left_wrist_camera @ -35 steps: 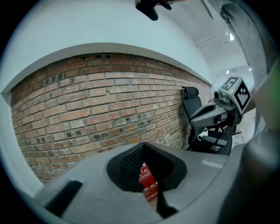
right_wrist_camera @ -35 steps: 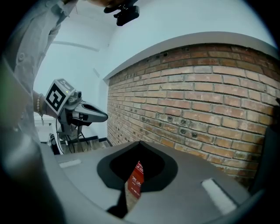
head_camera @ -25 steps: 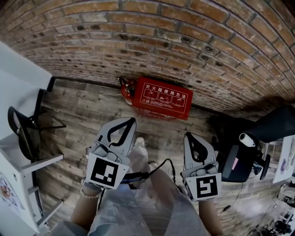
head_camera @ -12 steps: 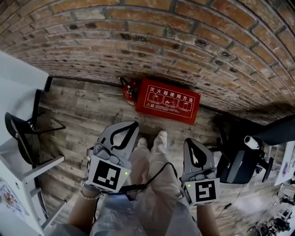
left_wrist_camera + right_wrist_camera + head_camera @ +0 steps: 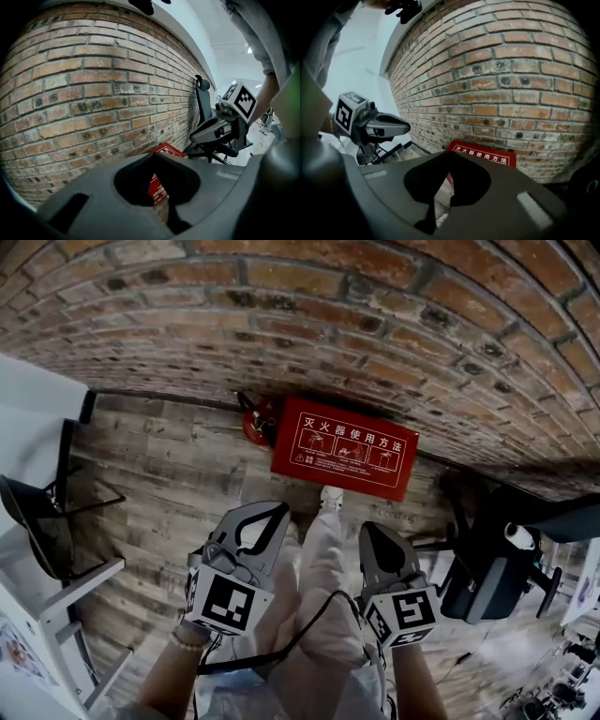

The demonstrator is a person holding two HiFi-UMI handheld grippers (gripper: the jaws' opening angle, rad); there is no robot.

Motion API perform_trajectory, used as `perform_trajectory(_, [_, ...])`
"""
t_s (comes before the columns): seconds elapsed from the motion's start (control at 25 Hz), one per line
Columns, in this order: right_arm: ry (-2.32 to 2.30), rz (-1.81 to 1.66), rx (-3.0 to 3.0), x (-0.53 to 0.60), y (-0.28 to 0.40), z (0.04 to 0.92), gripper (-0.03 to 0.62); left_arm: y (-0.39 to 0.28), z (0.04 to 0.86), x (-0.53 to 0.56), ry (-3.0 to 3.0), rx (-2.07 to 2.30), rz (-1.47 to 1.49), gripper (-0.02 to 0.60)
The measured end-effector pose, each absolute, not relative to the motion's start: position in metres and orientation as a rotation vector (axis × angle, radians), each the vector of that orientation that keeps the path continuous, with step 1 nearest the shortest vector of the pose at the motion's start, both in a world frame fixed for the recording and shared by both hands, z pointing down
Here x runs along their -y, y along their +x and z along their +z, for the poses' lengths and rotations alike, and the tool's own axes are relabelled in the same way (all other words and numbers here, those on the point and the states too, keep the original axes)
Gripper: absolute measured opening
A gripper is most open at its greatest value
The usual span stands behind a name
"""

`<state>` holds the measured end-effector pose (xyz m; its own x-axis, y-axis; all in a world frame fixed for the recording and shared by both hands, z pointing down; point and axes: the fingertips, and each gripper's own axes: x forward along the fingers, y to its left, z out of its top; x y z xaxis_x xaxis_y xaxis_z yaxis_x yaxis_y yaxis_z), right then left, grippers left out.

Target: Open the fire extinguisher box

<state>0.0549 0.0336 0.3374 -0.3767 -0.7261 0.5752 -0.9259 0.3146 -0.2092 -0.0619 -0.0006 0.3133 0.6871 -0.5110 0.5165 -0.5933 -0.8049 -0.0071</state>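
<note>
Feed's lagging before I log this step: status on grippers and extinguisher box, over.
Left gripper and right gripper both shut, empty. Fire extinguisher box closed, on floor against brick wall, untouched. Nothing in the way.

The fire extinguisher box [image 5: 344, 448] stands on the floor [image 5: 178, 474] against the brick wall [image 5: 328, 324], an extinguisher [image 5: 258, 418] just left, a chair [image 5: 487, 568] farther right.

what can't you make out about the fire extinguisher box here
- Head view: any latch or handle on the fire extinguisher box is too small to find.
- Head view: the red object beside it is partly hidden by the box.
- Left gripper view: the left gripper covers most of the box.
</note>
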Motion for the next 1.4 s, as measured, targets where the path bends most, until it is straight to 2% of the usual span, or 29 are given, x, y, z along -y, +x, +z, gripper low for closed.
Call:
perform_trajectory(0.24, [1.489,1.002,2.199,-0.026,0.056,0.406,0.015,-0.048,0.380,-0.006,2.687,0.852,0.813,0.002])
perform_trajectory(0.6, [1.449,1.312,2.144,-0.031,0.055,0.489,0.153,-0.037,0.477,-0.016,2.615,0.788,0.917,0.002])
perform_trajectory(0.8, [1.491,1.465,2.117,-0.024,0.059,0.521,0.192,-0.036,0.525,-0.012,2.546,0.826,0.960,0.000])
perform_trajectory(1.32, [1.564,1.716,2.024,-0.001,0.069,0.569,0.219,-0.026,0.606,0.003,2.395,0.871,1.037,0.000])
perform_trajectory(1.4, [1.538,1.761,2.011,-0.005,0.067,0.574,0.239,-0.025,0.612,0.006,2.378,0.878,1.041,0.000])
